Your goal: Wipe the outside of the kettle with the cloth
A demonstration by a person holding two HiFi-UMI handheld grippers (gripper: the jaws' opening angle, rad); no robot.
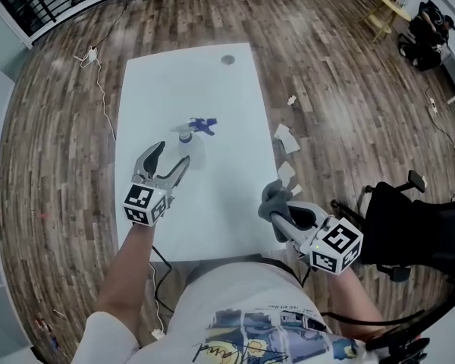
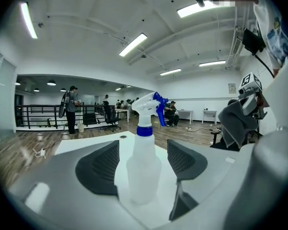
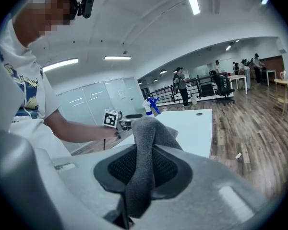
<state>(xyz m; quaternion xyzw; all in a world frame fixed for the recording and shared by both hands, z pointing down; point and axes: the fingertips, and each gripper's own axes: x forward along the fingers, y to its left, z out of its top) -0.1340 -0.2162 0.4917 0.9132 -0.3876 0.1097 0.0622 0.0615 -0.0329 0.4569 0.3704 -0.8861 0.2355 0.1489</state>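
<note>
A wide floor of brown wooden planks [image 1: 349, 89] surrounds a long white rectangular table [image 1: 212, 211], seen from above. A person in a white printed T-shirt [image 1: 235, 317] stands at the table's near end, holding a grey two-jaw gripper in each hand. A black office chair [image 1: 409, 230] stands on the floor to the right.

The left gripper [image 1: 172, 153] is over the table with its jaws spread wide, pointing at a translucent white plastic spray bottle with a blue collar and trigger [image 1: 186, 138]. The bottle stands upright on the table near its middle. In the left gripper view the bottle [image 2: 143, 171] appears between the two dark pads, which do not press on it.

The right gripper [image 1: 282, 217] is at the table's right edge, its jaws clamped on a soft grey cloth [image 1: 274, 197]. In the right gripper view the cloth [image 3: 144, 157] bunches upward between the ribbed pads.

A few white paper scraps [image 1: 287, 138] lie on the floor just beside the table.
</note>
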